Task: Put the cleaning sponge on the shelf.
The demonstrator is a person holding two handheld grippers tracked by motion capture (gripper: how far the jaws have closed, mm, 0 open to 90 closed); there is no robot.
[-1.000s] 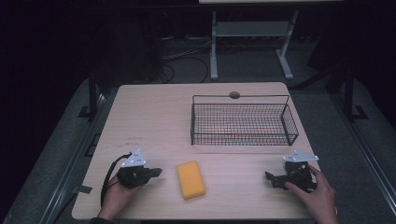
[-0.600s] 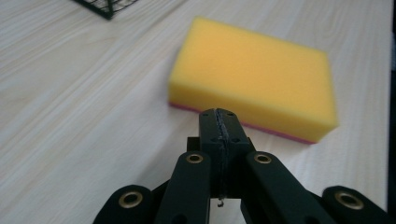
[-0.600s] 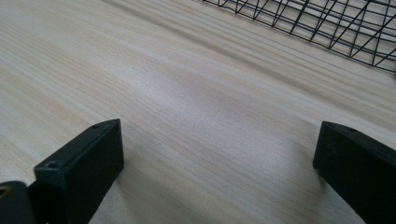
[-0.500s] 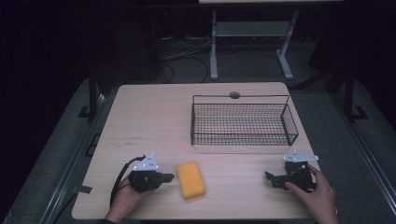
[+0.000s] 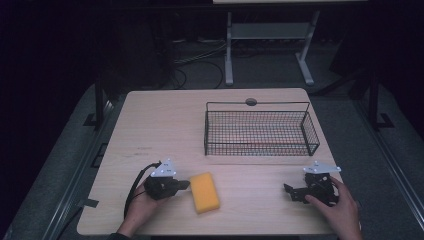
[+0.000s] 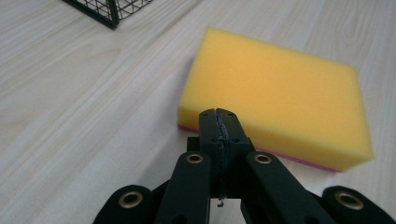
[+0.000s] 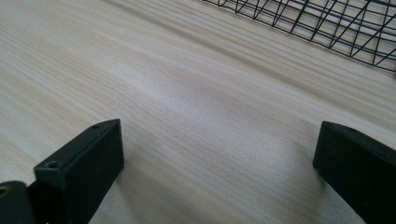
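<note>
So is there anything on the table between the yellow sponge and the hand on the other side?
No. In the high view, just bare wooden table lies between the sponge and the right gripper.

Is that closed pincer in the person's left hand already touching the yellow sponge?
Cannot tell. In the left gripper view the left gripper, jaws shut, overlaps the sponge edge; no gap or contact shows plainly. The high view shows its tip at the sponge's side.

I see a yellow sponge [image 5: 205,192] lying flat on the bench near its front edge, a thin pink layer along its underside; it is a rectangular block, whole and unsquashed, its long side angled slightly, well apart from the wire basket [image 5: 260,131] behind it.
</note>
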